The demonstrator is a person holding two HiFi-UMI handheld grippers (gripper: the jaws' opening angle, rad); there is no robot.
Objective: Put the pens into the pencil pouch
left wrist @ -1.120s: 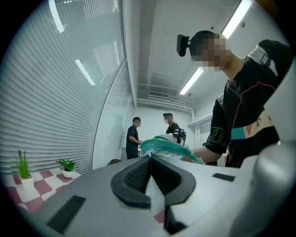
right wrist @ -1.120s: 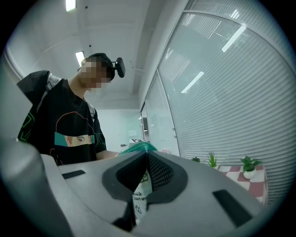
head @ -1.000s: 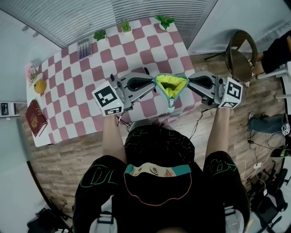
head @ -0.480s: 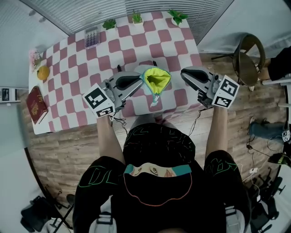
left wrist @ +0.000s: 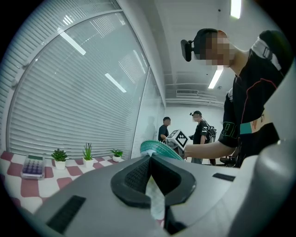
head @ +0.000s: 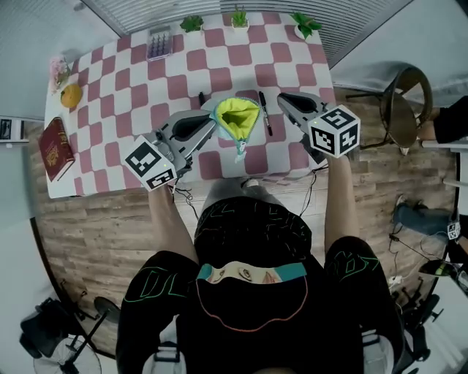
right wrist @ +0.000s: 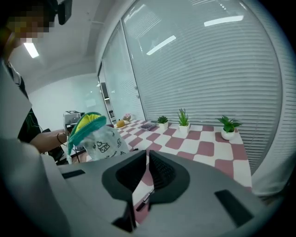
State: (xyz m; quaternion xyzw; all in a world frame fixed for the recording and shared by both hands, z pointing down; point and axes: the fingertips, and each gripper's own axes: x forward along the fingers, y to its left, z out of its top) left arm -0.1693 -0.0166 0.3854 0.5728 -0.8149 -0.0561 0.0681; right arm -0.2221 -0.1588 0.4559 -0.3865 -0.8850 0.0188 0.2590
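The pencil pouch [head: 235, 115], white with a teal rim and yellow lining, hangs open-mouthed above the checked table [head: 117, 88]. My left gripper [head: 212, 120] is shut on its left rim. In the left gripper view white fabric sits between the jaws of the left gripper [left wrist: 150, 159], with the pouch's teal rim [left wrist: 159, 149] beyond. My right gripper [head: 281, 97] is apart from the pouch, to its right. Its jaws are opening, with nothing between them. A black pen [head: 265, 113] lies just left of it. In the right gripper view the pen [right wrist: 144, 200] shows through the slit of the right gripper [right wrist: 148, 155]. The pouch [right wrist: 99, 139] hangs at the left there. Another pen [head: 202, 98] lies left of the pouch.
A calculator [head: 159, 42] and three potted plants [head: 240, 18] stand along the table's far edge. A red book [head: 55, 148] and an orange [head: 71, 96] lie at the left end. A chair [head: 401, 98] stands right of the table. People stand in the background [left wrist: 199, 134].
My right gripper has let go of the pouch's right rim and swung out over the table beside the black pen. The pouch now hangs from the left gripper alone, farther over the table.
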